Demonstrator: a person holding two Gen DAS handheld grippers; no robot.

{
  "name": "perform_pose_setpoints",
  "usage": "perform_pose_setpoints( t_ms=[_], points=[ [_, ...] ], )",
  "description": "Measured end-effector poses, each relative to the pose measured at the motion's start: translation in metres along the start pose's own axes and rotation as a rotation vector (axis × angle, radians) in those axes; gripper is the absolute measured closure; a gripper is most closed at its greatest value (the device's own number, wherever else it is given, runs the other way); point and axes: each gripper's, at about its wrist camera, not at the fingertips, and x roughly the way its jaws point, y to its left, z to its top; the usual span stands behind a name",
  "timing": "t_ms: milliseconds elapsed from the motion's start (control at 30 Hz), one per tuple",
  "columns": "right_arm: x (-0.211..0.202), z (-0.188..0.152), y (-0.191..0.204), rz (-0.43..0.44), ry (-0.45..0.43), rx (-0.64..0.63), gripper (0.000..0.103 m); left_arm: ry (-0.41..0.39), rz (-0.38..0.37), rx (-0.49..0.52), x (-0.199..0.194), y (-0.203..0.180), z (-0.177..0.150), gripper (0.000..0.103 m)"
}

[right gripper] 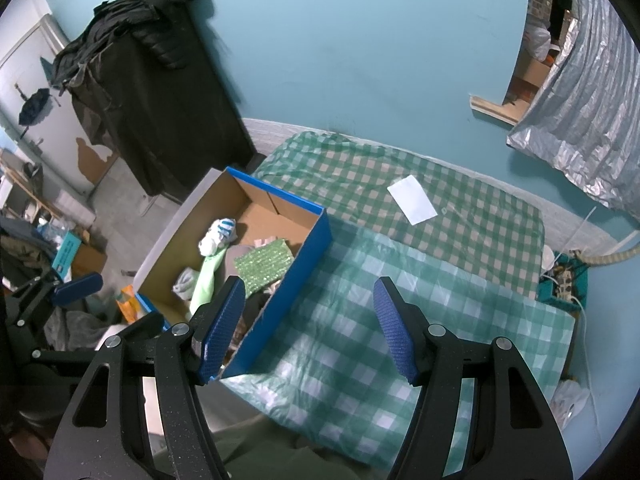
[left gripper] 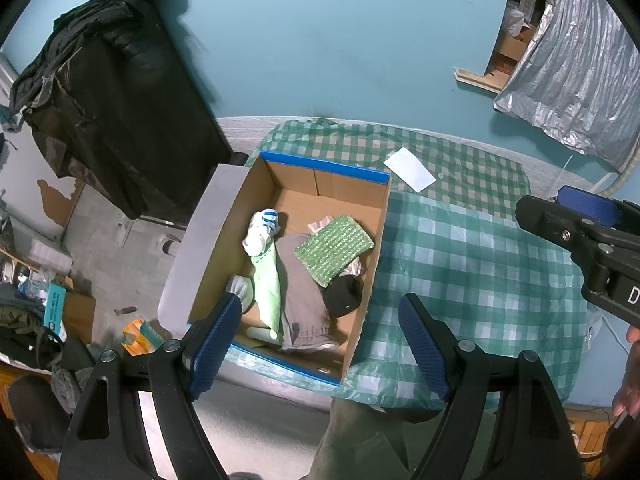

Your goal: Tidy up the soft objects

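Inside the blue-edged cardboard box (left gripper: 362, 264) lie the socks (left gripper: 262, 232), grey cloth (left gripper: 300, 296) and green sponge pad (left gripper: 334, 248); sorting looks nearly finished. Left gripper (left gripper: 320, 344) and right gripper (right gripper: 308, 324) hover open, empty.

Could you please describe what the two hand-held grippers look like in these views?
Each hand-held gripper, left and right, has a black plastic frame with triangular cut-outs and silver pivot bolts. The fingers carry blue pads with a fine knurled texture. The right one's body bears a white letter D.
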Motion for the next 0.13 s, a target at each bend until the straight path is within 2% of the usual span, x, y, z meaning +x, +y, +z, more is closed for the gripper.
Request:
perform_pose_setpoints(
  t_ms=[133],
  points=[
    [0.0005, 0.0019, -0.0024, 0.000, 0.000, 0.000, 0.037, 0.002, 0.002, 0.002, -0.0003, -0.0012, -0.0032, 0.021]
  ],
)
